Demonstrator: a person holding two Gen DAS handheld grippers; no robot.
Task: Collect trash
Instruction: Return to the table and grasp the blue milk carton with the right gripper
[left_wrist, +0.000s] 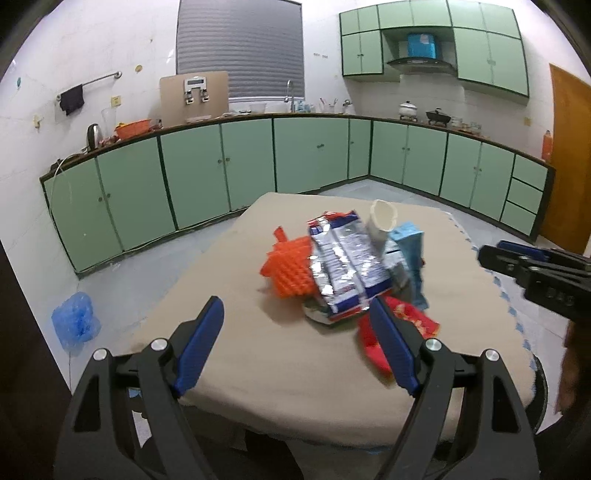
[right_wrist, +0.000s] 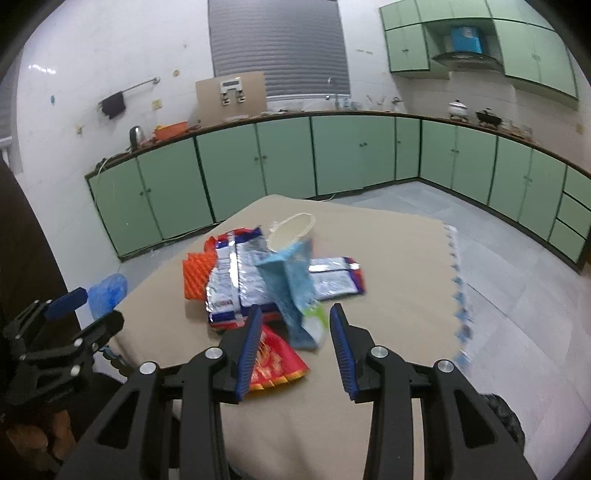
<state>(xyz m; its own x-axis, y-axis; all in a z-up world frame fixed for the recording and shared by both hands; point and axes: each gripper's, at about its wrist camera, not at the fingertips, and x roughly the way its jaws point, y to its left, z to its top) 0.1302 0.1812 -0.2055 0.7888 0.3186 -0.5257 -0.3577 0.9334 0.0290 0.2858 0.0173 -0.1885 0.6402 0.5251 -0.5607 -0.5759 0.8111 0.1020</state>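
A heap of trash lies on the beige table (left_wrist: 258, 350): an orange foam net (left_wrist: 290, 271), silver-blue snack wrappers (left_wrist: 343, 271), a white paper cup (left_wrist: 382, 221), a light blue packet (left_wrist: 410, 254) and a red packet (left_wrist: 412, 319). My left gripper (left_wrist: 297, 306) hovers open and wide just short of the heap, holding nothing. The right gripper (right_wrist: 295, 314) is open too. The light blue packet (right_wrist: 295, 288) lies on the table ahead of its gap, and neither pad presses on it. The red packet (right_wrist: 275, 354) sits under its left finger.
A crumpled blue plastic bag (left_wrist: 75, 321) sits on the floor left of the table. Green kitchen cabinets (left_wrist: 314, 155) run along the far walls, with tiled floor between them and the table. The table's scalloped cloth edge (right_wrist: 458, 280) is at the right. Each gripper shows at the other view's edge.
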